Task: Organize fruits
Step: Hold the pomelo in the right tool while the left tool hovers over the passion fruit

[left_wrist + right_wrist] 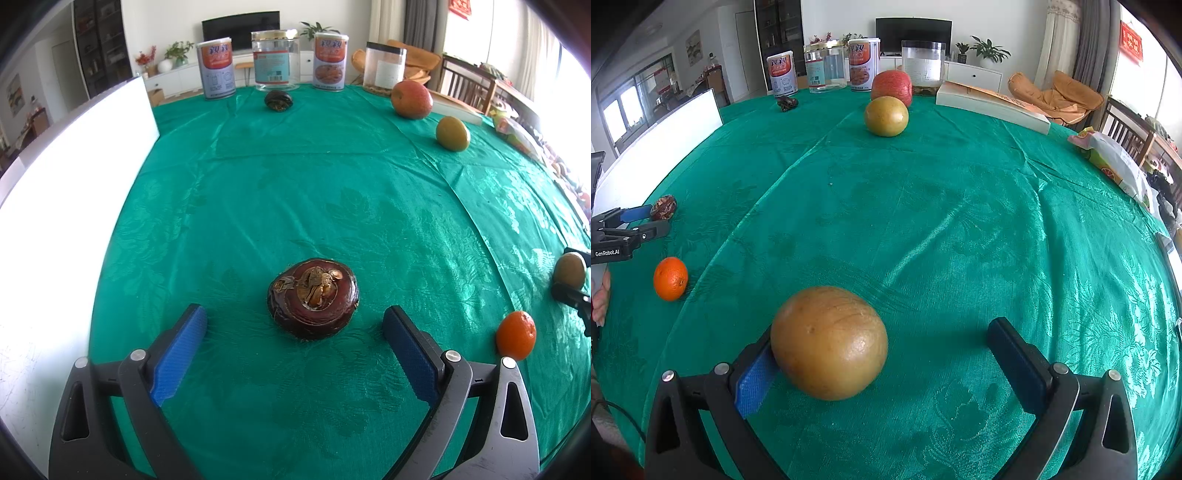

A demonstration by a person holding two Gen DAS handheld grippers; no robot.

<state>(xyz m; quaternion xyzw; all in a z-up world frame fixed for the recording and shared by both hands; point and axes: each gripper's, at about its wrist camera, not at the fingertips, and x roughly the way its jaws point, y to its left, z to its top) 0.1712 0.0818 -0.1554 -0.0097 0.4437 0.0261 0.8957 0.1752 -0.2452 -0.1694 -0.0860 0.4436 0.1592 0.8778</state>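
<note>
Left gripper (294,325): jaws wide, empty, flanking the dark chestnut-like fruit (313,297) near the table's front edge. Right gripper (882,354): jaws wide, the left pad touching the yellow-brown fruit (829,342). Risk: uneven closure may roll this round fruit toward the tangerine (670,278).

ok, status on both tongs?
Left tongs open, straddling the water chestnut. Right tongs open, yellow-brown fruit against left pad. Path clear.
</note>
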